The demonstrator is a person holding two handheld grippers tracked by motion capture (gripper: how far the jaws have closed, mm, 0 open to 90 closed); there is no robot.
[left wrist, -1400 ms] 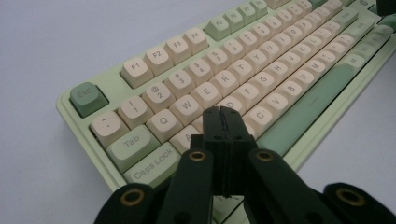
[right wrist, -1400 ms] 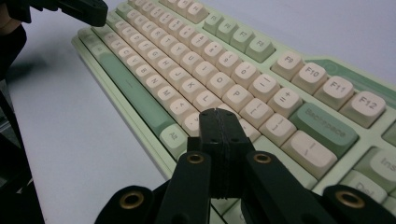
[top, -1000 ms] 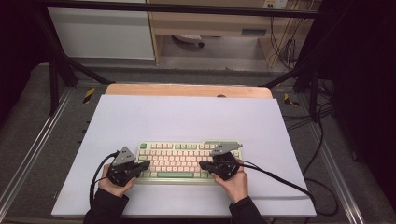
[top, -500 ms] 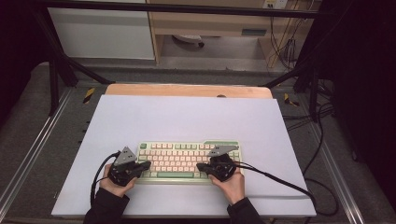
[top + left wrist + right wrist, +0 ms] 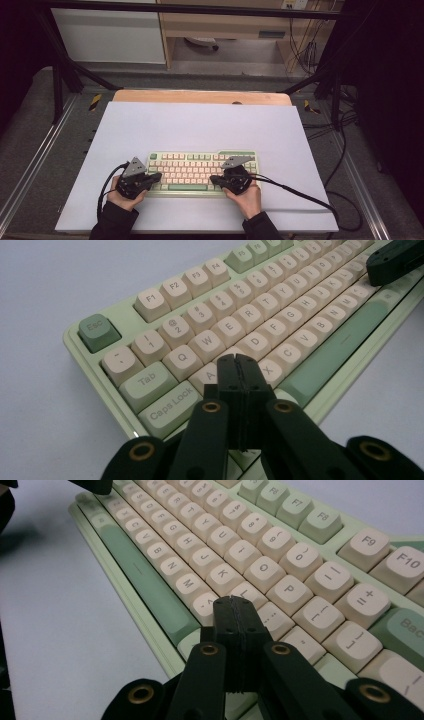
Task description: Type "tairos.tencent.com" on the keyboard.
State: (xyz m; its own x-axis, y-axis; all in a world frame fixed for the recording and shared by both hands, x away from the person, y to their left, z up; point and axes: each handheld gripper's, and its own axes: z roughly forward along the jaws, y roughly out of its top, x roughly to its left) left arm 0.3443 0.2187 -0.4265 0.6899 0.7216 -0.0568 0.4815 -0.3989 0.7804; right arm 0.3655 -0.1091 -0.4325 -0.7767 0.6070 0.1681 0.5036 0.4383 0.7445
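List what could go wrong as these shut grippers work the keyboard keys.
1. The left gripper, shut, sits between A, S and X; its wide tip may press two keys.
2. The right gripper hovers near the comma and L keys, same risk.
3. The keyboard lies loose on the white mat and may slide.

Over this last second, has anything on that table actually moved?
Only slightly: the right gripper slid a little toward the keyboard's near edge. Nothing was taken hold of or let go. The left gripper stays put, both grippers' fingers stay shut over the keys, and the keyboard has not shifted.

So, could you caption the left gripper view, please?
Shut left gripper poised over the keyboard near its A key.
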